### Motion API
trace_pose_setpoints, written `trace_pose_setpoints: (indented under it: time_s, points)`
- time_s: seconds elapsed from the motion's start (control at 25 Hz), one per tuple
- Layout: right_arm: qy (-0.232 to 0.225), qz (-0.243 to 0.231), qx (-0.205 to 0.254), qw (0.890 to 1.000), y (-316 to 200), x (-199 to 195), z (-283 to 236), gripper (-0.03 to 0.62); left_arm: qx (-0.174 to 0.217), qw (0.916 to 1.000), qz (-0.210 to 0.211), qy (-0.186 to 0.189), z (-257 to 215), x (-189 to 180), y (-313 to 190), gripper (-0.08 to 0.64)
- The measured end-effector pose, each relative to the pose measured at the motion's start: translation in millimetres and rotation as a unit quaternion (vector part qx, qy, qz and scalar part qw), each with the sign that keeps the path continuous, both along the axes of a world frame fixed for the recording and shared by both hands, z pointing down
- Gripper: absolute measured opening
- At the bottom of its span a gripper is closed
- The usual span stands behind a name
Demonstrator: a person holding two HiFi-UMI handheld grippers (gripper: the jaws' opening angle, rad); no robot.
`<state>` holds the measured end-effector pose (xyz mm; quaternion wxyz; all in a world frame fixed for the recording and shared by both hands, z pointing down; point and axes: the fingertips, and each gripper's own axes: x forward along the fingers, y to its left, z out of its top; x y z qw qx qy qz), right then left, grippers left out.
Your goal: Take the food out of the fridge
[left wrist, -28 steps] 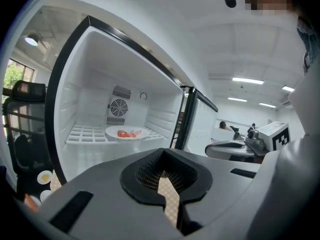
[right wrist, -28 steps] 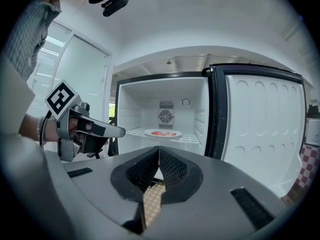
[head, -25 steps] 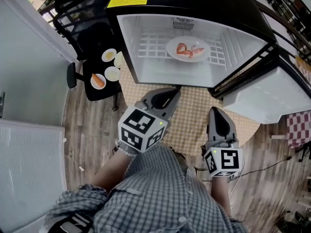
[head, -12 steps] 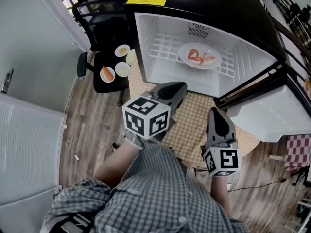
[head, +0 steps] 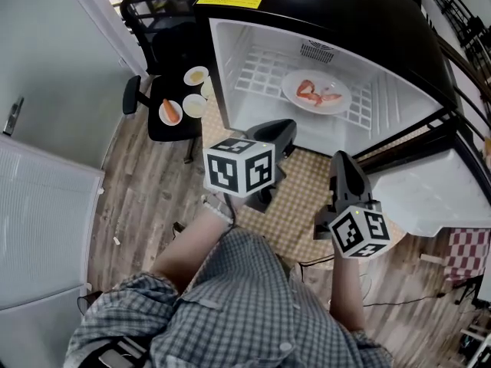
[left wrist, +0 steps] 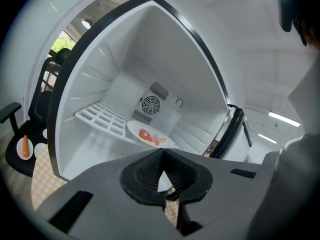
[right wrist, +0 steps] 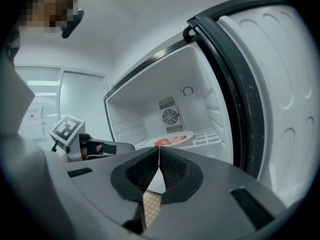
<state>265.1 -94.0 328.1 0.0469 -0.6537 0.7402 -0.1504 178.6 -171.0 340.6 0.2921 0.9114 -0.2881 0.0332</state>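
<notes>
The small black fridge [head: 307, 6] stands open, its inside white. On its wire shelf [head: 261, 71] lies a white plate [head: 336, 102] with red-orange food [head: 314, 90]; both gripper views show that plate too [left wrist: 134, 130] [right wrist: 186, 138]. My left gripper [head: 280, 129] is shut and empty, its tips just in front of the fridge's lower lip, short of the plate. To its right, a little further back, my right gripper [head: 341, 159] is likewise shut with nothing in it. The jaws meet along a thin line in the left gripper view [left wrist: 161, 154] and in the right gripper view [right wrist: 159, 151].
The fridge door [head: 430, 186] swings open at the right. A black chair [head: 165, 125] left of the fridge carries small plates, one with a carrot [head: 170, 112]. A woven checked mat [head: 307, 198] lies under the grippers. A grey door [head: 46, 67] is at the left.
Both grippers have moved forward toward the open fridge and rolled somewhat. They stay shut and empty. The plate has not moved on the shelf.
</notes>
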Motion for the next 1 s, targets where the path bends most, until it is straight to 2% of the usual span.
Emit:
trace_pose_setpoints:
  time_s: [0.12, 0.28, 0.48, 0.6, 0.76, 0.88, 1.0]
  points:
    - [-0.040, 0.000, -0.007, 0.999, -14, 6, 2, 0.011, -0.031, 0.9993, -0.013, 0.016, 6, 3, -9, 0.005]
    - [-0.143, -0.005, -0.020, 0.989, -29, 7, 5, 0.011, -0.085, 0.9938, -0.026, 0.067, 11, 5, -19, 0.005]
    - [-0.204, 0.002, -0.036, 0.978, -47, 8, 14, 0.011, -0.130, 0.9839, -0.047, 0.113, 18, 5, -32, 0.006]
    - [-0.253, 0.000, -0.039, 0.967, -58, 8, 16, 0.012, -0.154, 0.9758, -0.053, 0.146, 18, 8, -36, 0.016]
    - [-0.311, 0.004, -0.043, 0.950, -72, 10, 21, 0.012, -0.198, 0.9576, -0.060, 0.200, 17, 10, -42, 0.071]
    - [-0.335, 0.006, -0.048, 0.941, -82, 13, 25, 0.020, -0.213, 0.9507, -0.064, 0.216, 18, 12, -46, 0.098]
    - [-0.366, 0.002, -0.049, 0.929, -89, 15, 28, 0.082, -0.224, 0.9463, -0.067, 0.223, 18, 15, -49, 0.114]
